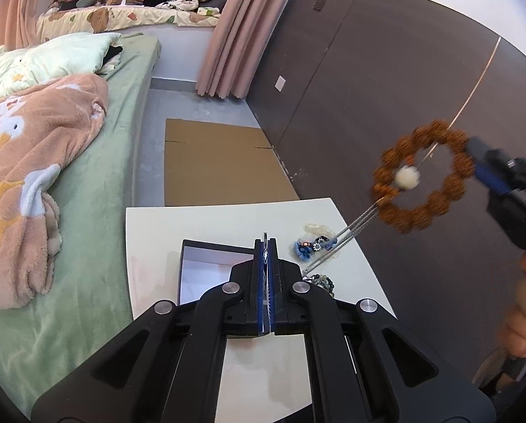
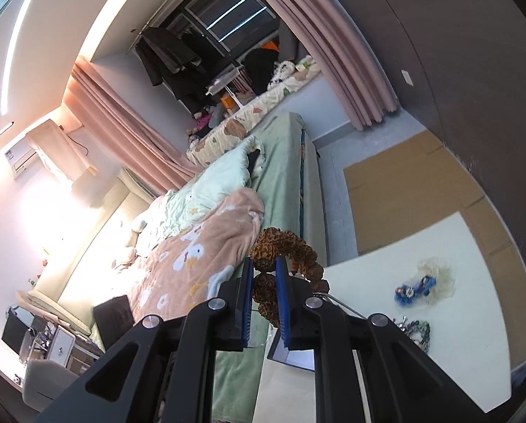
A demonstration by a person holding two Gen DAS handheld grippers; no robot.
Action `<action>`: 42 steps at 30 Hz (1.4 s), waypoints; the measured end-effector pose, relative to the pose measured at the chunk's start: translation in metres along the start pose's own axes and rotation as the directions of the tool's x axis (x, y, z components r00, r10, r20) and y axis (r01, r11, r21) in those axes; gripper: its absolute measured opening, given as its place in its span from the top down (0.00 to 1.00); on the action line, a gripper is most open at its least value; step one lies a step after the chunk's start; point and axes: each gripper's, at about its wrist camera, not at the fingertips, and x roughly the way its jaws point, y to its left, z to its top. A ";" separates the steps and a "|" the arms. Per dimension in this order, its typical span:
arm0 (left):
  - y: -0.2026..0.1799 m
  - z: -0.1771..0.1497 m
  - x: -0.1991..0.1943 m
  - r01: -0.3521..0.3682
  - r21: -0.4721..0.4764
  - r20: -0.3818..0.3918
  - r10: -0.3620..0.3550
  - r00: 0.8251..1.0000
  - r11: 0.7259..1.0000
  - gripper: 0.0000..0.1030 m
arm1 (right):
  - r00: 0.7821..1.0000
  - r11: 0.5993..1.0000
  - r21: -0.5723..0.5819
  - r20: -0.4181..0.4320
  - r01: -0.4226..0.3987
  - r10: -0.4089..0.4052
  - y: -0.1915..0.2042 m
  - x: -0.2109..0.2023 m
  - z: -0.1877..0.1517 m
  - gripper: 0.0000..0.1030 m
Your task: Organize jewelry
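My right gripper [image 2: 264,275] is shut on a brown beaded bracelet [image 2: 291,246] and holds it in the air, tilted. In the left wrist view the bracelet [image 1: 421,181] hangs as a ring with a white bead, high right of the table, held by the right gripper [image 1: 474,157]. My left gripper [image 1: 264,246] is shut, with a thin metal edge between its pads, above an open white box [image 1: 210,271]. A blue flower ornament [image 1: 307,246] and a dark bead bracelet [image 1: 324,282] lie on the white table [image 1: 192,222]. A thin silver chain [image 1: 351,234] slants above them.
A bed with green sheet and peach blanket [image 1: 33,148] lies left of the table. Flat cardboard [image 1: 217,162] lies on the floor beyond it. A dark wall panel [image 1: 368,88] runs along the right. The blue ornament [image 2: 416,290] and dark beads [image 2: 418,331] also show in the right wrist view.
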 end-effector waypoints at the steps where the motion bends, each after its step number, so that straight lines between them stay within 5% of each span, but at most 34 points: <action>1: 0.000 0.000 0.001 -0.001 -0.003 0.000 0.001 1.000 1.000 0.97 | 1.000 1.000 -0.007 0.003 0.000 0.000 0.003 -0.002 0.003 0.88; 12: 0.011 0.001 -0.010 -0.011 -0.039 0.035 0.012 0.999 0.999 0.54 | 1.000 0.997 -0.078 0.022 0.001 0.001 0.040 -0.018 0.024 0.88; 25: 0.045 -0.004 -0.053 -0.050 -0.079 0.106 0.058 0.993 0.996 0.44 | 1.000 0.992 -0.122 -0.009 -0.015 0.014 0.059 -0.001 0.019 0.88; 37: 0.079 -0.020 -0.067 -0.107 -0.128 0.103 0.120 0.987 0.986 0.22 | 0.983 0.996 -0.079 -0.179 0.038 -0.052 0.041 0.084 -0.031 0.87; 40: 0.087 -0.022 -0.068 -0.125 -0.141 0.104 0.141 0.985 0.982 0.14 | 0.967 0.997 -0.056 -0.247 0.054 -0.066 0.029 0.108 -0.047 0.83; 41: 0.089 -0.022 -0.068 -0.129 -0.146 0.105 0.145 0.984 0.981 0.13 | 0.962 0.998 -0.046 -0.267 0.052 -0.062 0.025 0.114 -0.050 0.70; 42: 0.092 -0.023 -0.068 -0.132 -0.151 0.105 0.148 0.983 0.980 0.12 | 0.963 0.998 -0.041 -0.263 0.054 -0.063 0.023 0.115 -0.053 0.44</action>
